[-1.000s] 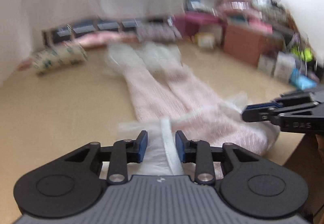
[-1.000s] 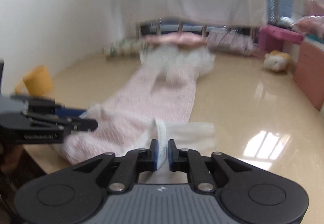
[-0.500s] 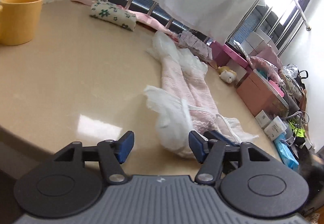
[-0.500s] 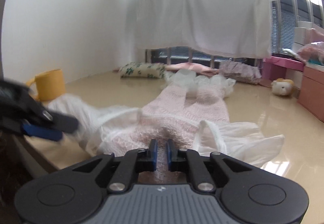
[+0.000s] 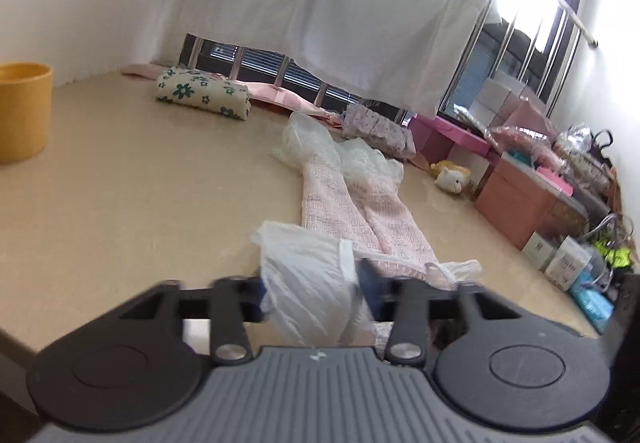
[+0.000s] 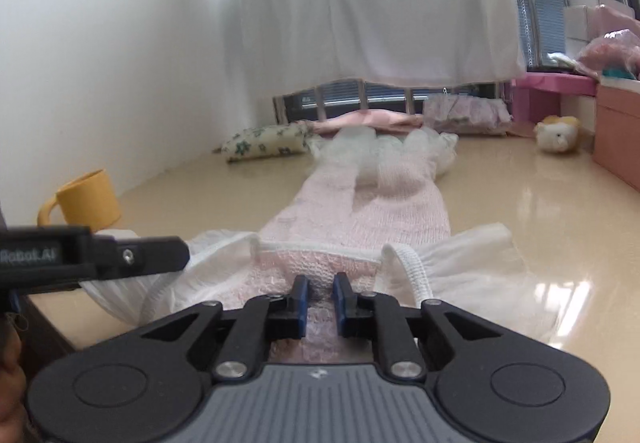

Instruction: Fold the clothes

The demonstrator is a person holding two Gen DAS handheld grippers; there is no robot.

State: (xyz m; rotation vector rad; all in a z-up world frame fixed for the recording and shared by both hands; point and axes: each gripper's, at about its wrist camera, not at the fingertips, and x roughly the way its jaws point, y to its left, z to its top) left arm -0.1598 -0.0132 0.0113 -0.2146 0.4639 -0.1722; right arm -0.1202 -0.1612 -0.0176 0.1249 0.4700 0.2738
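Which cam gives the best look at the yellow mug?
The right wrist view. There the yellow mug shows whole, handle included, standing on the table just beyond the left gripper's finger. In the left wrist view the mug is cut by the frame's left edge, so only part of its body shows and no handle.

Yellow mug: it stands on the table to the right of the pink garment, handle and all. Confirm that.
Not right. The yellow mug stands to the left of the pink garment, not the right, as the right wrist view shows. It does stand on the table, handle visible.
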